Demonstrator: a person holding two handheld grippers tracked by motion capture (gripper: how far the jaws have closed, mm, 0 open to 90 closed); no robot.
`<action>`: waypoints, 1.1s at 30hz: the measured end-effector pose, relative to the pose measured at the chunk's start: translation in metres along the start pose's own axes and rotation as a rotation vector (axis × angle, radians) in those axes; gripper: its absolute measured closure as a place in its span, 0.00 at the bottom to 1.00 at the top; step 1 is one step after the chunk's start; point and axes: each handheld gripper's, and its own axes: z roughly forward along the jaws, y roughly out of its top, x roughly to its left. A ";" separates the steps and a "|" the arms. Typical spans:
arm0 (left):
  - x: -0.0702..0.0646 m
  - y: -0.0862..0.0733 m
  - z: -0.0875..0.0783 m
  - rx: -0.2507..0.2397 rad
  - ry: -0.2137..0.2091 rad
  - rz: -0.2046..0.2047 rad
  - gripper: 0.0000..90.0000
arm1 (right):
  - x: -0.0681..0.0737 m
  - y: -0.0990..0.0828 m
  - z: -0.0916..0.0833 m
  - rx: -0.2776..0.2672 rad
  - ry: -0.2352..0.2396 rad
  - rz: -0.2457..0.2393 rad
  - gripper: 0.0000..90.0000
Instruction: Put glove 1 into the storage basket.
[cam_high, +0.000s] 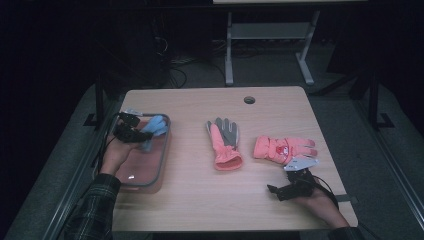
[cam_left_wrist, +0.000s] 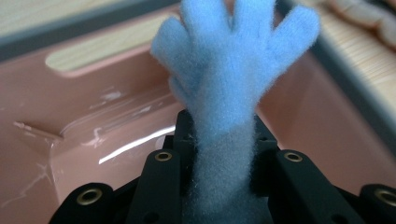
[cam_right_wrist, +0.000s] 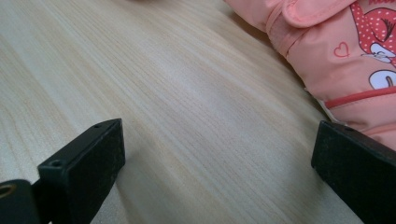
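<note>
Here, at the left of the high view, the left gripper (cam_high: 141, 134) was clamped on a light blue glove (cam_high: 153, 129), holding it over the far end of a pink bin (cam_high: 162, 165) with a grey rim. In the left gripper view the glove's cuff was pinched between the two black jaws at the bottom centre, and its fuzzy fingers (cam_left_wrist: 233, 51) spread upward toward the top of the frame, with the pink bin (cam_left_wrist: 70, 121) wall behind them.

At the lower right of the high view the right gripper (cam_high: 280, 190) rested on the wooden table (cam_high: 200, 200), its jaws wide apart and empty. Just above it lay a pink glove (cam_high: 282, 148) with a printed patch; in the right gripper view that pink glove (cam_right_wrist: 336, 51) filled the upper right corner. In the middle of the high view lay a pink and grey glove (cam_high: 225, 145), apart from both grippers.
</note>
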 end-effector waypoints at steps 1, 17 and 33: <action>0.000 -0.001 0.003 0.010 -0.002 0.001 0.78 | 0.000 0.000 0.000 0.000 0.000 0.000 0.02; 0.003 -0.015 0.030 0.113 -0.074 -0.008 0.39 | 0.000 0.000 0.000 0.000 0.000 0.002 0.02; 0.001 -0.011 -0.018 -0.037 -0.109 -0.024 0.19 | 0.000 0.000 0.000 0.000 0.000 0.002 0.02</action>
